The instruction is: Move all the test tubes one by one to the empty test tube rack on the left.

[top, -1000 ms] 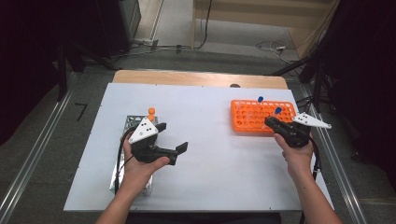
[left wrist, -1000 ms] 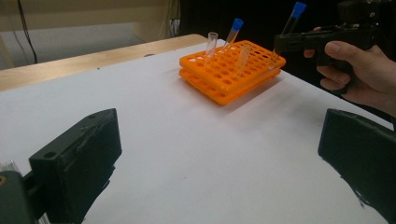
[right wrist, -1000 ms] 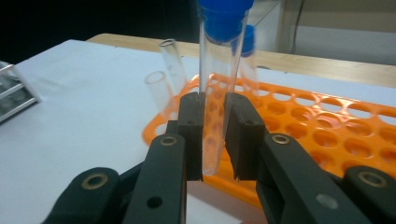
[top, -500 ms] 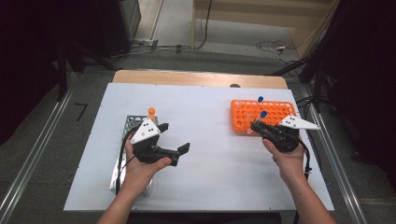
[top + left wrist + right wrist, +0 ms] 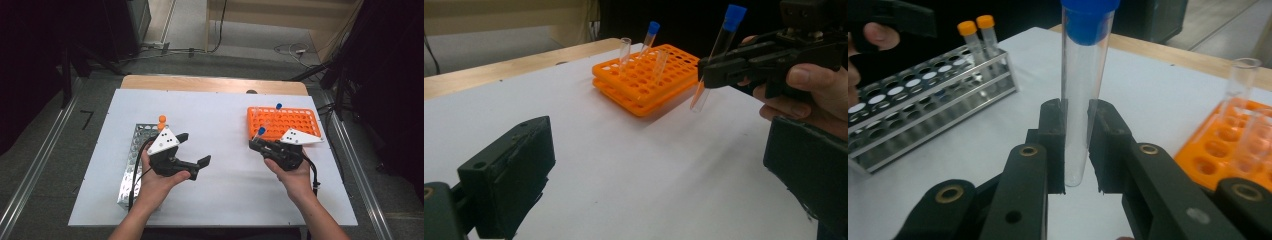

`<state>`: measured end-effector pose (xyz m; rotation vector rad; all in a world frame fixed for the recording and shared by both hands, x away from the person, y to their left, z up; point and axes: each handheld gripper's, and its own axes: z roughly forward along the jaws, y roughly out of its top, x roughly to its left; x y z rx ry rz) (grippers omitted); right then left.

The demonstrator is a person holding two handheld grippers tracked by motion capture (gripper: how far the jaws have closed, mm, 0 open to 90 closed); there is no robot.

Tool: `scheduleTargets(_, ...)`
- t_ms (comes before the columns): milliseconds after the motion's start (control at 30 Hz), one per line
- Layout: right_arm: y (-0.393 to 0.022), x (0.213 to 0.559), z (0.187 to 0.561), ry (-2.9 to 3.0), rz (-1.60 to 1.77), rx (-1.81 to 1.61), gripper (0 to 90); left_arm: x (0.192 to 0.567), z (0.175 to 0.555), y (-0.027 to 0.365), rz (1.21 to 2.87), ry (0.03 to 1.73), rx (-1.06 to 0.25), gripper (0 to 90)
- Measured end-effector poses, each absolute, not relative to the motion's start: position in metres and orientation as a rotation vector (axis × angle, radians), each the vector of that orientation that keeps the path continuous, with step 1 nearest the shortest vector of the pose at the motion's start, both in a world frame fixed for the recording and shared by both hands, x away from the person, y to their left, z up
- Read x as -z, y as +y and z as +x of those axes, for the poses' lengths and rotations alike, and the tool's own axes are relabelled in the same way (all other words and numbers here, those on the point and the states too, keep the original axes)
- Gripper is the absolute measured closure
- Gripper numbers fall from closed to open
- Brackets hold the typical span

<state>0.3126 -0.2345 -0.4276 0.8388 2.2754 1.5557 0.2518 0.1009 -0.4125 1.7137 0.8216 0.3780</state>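
My right gripper (image 5: 258,143) is shut on a clear test tube with a blue cap (image 5: 261,132), held upright above the white table just left of the orange rack (image 5: 295,121). In the right gripper view the pads (image 5: 1054,145) clamp the tube (image 5: 1080,75) near its lower end. My left gripper (image 5: 194,149) stands open with nothing between its jaws, beside the metal rack (image 5: 131,167), which holds two orange-capped tubes (image 5: 162,120). The left gripper view shows the held tube (image 5: 716,55) ahead, and the orange rack (image 5: 644,85) beyond it.
The orange rack holds another blue-capped tube (image 5: 650,34) and some uncapped ones (image 5: 624,50). A wooden strip (image 5: 210,83) runs along the table's far edge. Bare white tabletop (image 5: 227,125) lies between the two racks.
My right gripper has carried the blue-capped tube leftward, off the orange rack and out over the bare table. The left gripper has stayed where it was, still open.
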Motion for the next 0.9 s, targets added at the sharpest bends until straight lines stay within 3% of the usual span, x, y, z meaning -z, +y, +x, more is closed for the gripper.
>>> scheduleTargets(367,-0.205,0.430,0.298,2.374,0.735,-1.567,75.1,0.413,0.253,0.086,1.730,0.769,-0.328,6.2)
scheduleTargets(667,-0.184,0.432,0.286,2.438,0.660,-1.569,75.1,0.412,0.253,0.076,1.726,0.710,-0.284,21.4)
scheduleTargets(900,-0.173,0.433,0.279,2.469,0.619,-1.567,75.1,0.412,0.253,0.073,1.722,0.659,-0.226,38.0)
